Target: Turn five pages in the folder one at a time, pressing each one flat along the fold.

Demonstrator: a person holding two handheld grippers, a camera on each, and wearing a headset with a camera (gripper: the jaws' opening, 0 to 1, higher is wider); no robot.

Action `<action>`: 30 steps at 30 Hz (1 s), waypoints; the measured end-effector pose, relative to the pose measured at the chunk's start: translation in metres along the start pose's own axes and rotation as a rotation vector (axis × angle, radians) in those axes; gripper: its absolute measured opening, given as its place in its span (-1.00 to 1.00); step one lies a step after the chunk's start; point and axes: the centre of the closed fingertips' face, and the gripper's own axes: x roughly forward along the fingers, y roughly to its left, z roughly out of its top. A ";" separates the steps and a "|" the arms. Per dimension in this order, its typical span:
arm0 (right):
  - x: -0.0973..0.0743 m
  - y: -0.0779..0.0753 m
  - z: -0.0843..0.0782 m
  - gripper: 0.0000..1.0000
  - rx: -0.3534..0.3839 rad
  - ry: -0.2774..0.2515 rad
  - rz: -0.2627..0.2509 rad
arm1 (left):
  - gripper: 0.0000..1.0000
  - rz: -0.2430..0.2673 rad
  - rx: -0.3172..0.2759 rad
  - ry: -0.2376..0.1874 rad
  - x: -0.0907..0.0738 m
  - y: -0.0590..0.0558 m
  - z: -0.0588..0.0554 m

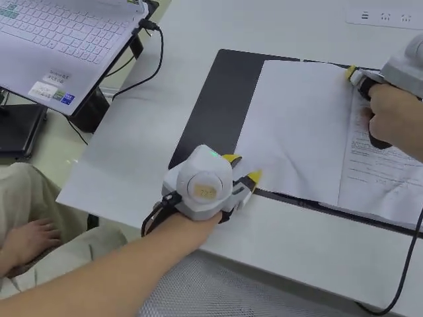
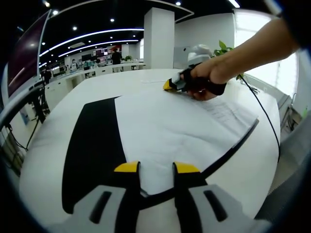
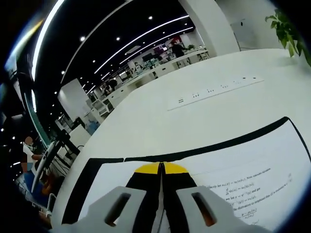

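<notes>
The black folder lies open on the white table. A blank white page arches over it, above a printed page on the right. My right gripper is shut on the white page's far edge, and in the right gripper view the yellow tips meet on the sheet. My left gripper stands open at the folder's near edge, its yellow fingertips apart over the page's near corner. The right gripper also shows in the left gripper view, far across the sheet.
An open laptop on a stand sits at the far left, its black cable running onto the table. A socket strip lies at the far right. Another cable hangs off the table's near right edge. A person's hand rests on a knee.
</notes>
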 end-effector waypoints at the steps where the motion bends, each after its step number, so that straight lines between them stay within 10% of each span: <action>1: -0.001 0.000 -0.001 -1.00 0.001 -0.008 0.002 | -0.50 0.000 0.001 0.000 0.000 0.000 0.000; 30: -0.072 0.025 -0.048 -1.00 0.052 -0.018 0.088 | -0.50 -0.001 0.002 -0.011 -0.001 0.000 0.000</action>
